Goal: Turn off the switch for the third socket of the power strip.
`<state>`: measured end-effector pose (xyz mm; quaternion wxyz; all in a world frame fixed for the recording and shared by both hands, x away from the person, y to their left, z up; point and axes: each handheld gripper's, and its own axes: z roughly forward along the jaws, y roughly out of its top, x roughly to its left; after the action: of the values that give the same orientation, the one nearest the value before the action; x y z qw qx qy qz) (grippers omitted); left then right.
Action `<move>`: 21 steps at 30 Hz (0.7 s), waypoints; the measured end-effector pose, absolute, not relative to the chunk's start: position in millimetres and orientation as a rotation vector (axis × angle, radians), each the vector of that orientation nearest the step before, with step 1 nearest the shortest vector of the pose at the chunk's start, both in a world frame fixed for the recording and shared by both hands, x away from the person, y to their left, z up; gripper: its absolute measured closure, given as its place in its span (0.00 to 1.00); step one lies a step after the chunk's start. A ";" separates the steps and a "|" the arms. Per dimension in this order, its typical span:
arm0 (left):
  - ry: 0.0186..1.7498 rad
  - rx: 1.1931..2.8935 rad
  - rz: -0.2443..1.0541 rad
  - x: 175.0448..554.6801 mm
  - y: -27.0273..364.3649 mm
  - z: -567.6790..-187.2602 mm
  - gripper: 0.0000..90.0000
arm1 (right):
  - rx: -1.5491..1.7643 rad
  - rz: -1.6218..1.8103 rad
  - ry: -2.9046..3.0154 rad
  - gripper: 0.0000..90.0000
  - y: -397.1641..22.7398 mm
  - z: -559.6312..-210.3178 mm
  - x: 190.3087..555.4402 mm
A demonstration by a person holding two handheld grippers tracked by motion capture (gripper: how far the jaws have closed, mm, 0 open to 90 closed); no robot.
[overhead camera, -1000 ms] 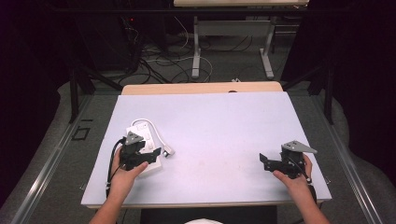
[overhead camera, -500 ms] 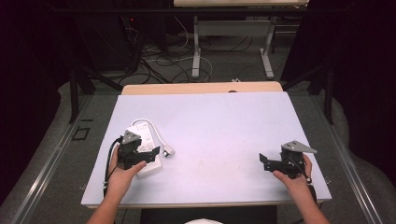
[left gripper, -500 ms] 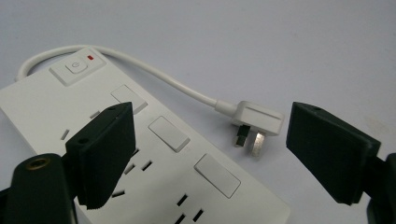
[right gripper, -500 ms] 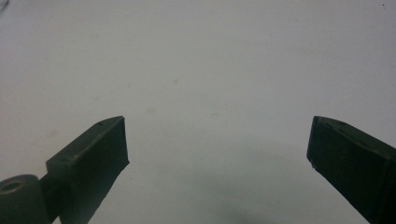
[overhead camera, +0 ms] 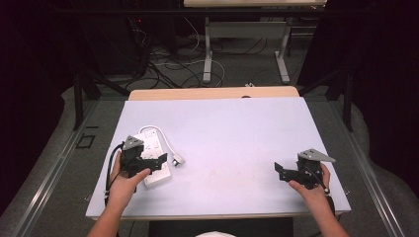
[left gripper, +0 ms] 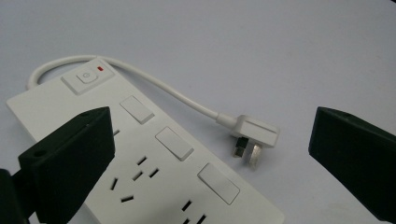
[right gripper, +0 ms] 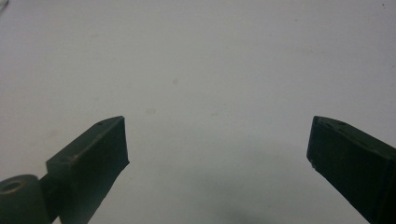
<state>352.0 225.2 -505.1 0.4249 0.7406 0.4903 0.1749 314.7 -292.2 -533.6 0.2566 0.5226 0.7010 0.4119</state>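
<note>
Since the earlier frames, little has shifted: the left hand-held gripper (overhead camera: 157, 163) has edged only slightly above the power strip, its jaws have just been opening, and the right one sits where it was.

Largest is the bench (overhead camera: 232, 128), a pale sheet over a wooden top whose far edge shows as a tan band. On its near left part lies the white power strip (left gripper: 154, 172), flat on the surface, with a power button and small red lamp at one end and a row of rocker switches beside the sockets. A short white cord (left gripper: 159, 86) loops out from the button end and curves round to the plug (left gripper: 254, 135), which lies on the bench just beside the strip, its pins bare.

In the left gripper view, the jaws stand wide apart, one over the strip's socket face, the other over bare bench past the plug; nothing is clamped.

At the near right, the right hand-held gripper (overhead camera: 285, 172) rests low over bare bench, jaws spread apart on nothing, well apart from the strip.
</note>
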 end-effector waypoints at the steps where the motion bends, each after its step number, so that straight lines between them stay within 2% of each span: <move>1: 1.230 1.843 0.433 351.8 227.0 -504.4 0.00 | 1.418 1.118 1.903 0.05 -292.2 -533.6 314.8; 21: 1.279 1.777 0.482 352.2 258.6 -500.8 0.00 | 1.424 1.116 1.903 0.05 -293.0 -534.3 315.1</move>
<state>352.2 258.6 -500.8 0.4349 0.7137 0.5139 0.1935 315.1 -293.0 -534.3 0.2550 0.5243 0.7008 0.4110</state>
